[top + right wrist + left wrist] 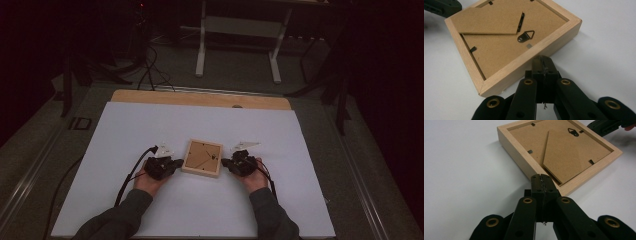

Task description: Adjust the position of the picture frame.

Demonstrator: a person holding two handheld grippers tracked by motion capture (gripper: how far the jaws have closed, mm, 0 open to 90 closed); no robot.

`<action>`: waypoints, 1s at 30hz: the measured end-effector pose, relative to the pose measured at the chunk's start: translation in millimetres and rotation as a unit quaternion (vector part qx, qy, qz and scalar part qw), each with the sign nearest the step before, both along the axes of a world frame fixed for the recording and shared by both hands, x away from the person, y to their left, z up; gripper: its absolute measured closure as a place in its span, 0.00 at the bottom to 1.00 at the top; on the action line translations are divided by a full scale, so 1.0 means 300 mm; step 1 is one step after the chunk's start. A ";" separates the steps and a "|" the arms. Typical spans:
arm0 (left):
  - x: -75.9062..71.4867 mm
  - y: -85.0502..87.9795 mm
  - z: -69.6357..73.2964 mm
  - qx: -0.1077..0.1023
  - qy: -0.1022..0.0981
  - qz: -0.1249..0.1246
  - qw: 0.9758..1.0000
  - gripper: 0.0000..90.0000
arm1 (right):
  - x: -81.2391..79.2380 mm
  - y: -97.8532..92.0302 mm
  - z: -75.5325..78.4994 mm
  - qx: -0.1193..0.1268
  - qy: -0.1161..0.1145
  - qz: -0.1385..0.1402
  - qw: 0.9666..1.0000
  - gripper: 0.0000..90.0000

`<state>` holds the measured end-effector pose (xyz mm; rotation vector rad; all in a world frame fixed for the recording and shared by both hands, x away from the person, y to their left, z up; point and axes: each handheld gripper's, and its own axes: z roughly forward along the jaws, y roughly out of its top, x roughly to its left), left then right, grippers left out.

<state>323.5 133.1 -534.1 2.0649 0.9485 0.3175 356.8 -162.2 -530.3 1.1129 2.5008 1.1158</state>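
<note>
A small wooden picture frame (202, 158) lies face down on the white table top, its brown backing board, fold-out stand and metal hanger up. My left gripper (178, 163) rests at the frame's left edge, jaws shut with nothing between them. In the left gripper view the shut tips (541, 179) touch or nearly touch the frame (564, 150) at its near rim. My right gripper (224, 162) sits at the frame's right edge, also shut and empty. Seen in the right gripper view, the tips (541, 61) meet the frame (509, 42) at its near side rail.
The white sheet (130, 135) covers a wooden board whose far strip (200, 98) shows bare. A white desk frame (240, 35) stands on the floor beyond. Black cables (131, 172) trail from the left gripper toward the table's near left.
</note>
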 end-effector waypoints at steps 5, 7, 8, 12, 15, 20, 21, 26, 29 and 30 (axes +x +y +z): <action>-0.008 -0.004 0.000 0.011 -0.008 0.000 1.000 1.00 | -0.001 0.002 -0.002 0.003 -0.001 -0.004 1.000 1.00; -0.011 -0.005 -0.001 0.017 -0.010 -0.002 1.000 1.00 | -0.009 0.002 0.000 0.001 0.001 0.002 1.000 1.00; -0.012 -0.004 -0.001 0.020 -0.009 -0.004 1.000 1.00 | -0.014 0.002 0.001 0.001 -0.001 0.005 1.000 1.00; -0.016 -0.004 -0.003 0.016 -0.007 0.001 1.000 1.00 | -0.025 0.004 0.004 -0.003 -0.003 0.009 1.000 1.00; -0.020 -0.008 -0.004 0.013 -0.007 0.003 1.000 1.00 | -0.019 0.003 0.002 -0.001 -0.002 0.007 1.000 1.00; -0.022 -0.016 -0.006 0.011 -0.007 0.002 1.000 1.00 | -0.009 0.000 -0.001 -0.002 -0.003 0.000 1.000 1.00; -0.023 -0.017 -0.006 0.010 -0.007 0.002 1.000 1.00 | -0.008 -0.002 -0.001 -0.002 -0.005 -0.001 1.000 1.00; -0.027 -0.022 -0.006 0.007 -0.005 -0.003 1.000 1.00 | -0.001 -0.008 -0.003 0.002 -0.004 -0.007 1.000 1.00; -0.025 -0.020 -0.006 0.005 -0.002 -0.004 1.000 1.00 | 0.000 -0.008 -0.004 0.003 -0.004 -0.006 1.000 1.00; -0.026 -0.020 -0.006 0.005 -0.003 -0.005 1.000 1.00 | 0.000 -0.008 -0.004 0.003 -0.005 -0.006 1.000 1.00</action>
